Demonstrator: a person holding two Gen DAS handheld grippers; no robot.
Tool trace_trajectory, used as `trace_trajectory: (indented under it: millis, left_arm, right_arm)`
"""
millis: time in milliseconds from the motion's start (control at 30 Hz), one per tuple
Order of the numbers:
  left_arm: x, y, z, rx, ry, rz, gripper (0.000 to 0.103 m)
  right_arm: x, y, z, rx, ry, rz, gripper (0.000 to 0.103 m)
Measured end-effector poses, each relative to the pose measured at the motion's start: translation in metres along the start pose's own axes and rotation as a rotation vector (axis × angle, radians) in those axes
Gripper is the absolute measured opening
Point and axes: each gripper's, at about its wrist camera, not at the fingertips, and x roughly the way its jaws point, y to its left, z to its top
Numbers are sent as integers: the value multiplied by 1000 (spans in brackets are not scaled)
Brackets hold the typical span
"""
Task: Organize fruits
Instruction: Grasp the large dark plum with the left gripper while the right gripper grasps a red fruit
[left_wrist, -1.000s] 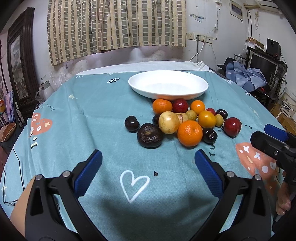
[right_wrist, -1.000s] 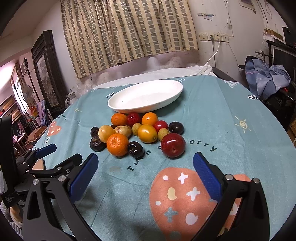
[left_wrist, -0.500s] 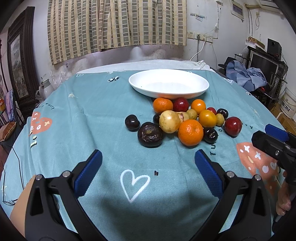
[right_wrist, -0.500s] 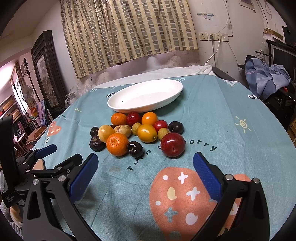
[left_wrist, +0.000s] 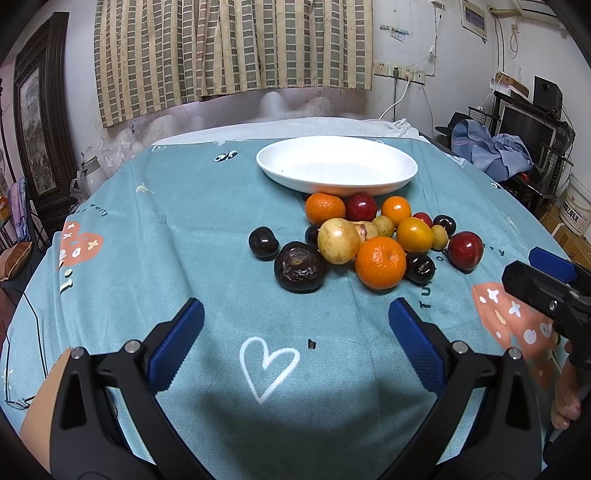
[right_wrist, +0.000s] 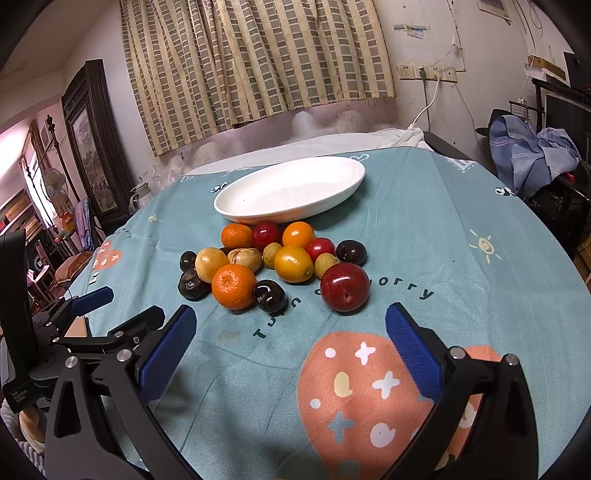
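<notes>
The round surface under a teal printed cloth (left_wrist: 184, 206) carries an empty white oval ceramic dish (left_wrist: 337, 168) at twelve o'clock, presumably waiting for the loose heap of oranges, red plums and dark fruits (left_wrist: 369, 236) just before it. The left gripper (left_wrist: 295, 332) and right gripper (right_wrist: 291, 336) hover at six o'clock, both spread and empty, seemingly ready to pick. The cloth reads "worry" (right_wrist: 402, 286).

Small dark round fruit (left_wrist: 312, 233): mostly hidden behind the pale yellow round fruit (left_wrist: 338, 240).
White oval ceramic dish (left_wrist: 337, 166): near rim's underside hidden by the front fruits.
Teal patterned tablecloth (left_wrist: 207, 229): near edge cut off by the frame and covered by black gripper bodies.
Black right gripper (left_wrist: 546, 280): cut off at the left wrist view's right edge.
Small black speck (left_wrist: 311, 344): unidentifiable.
</notes>
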Motion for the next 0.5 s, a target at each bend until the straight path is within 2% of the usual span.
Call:
trace_trajectory:
  millis: [167, 333, 400, 500]
  left_arm:
    - [3, 0, -2, 1, 6, -1, 101]
    - [15, 0, -6, -16, 58, -23, 101]
    - [22, 4, -7, -34, 100, -50, 101]
    - [44, 8, -12, -62, 222, -103, 101]
  right_arm:
    - [0, 0, 0, 1, 2, 3, 102]
    - [8, -11, -4, 49, 51, 44, 102]
    - [9, -17, -3, 47, 79, 49, 102]
    - [8, -25, -3, -10, 128, 6, 102]
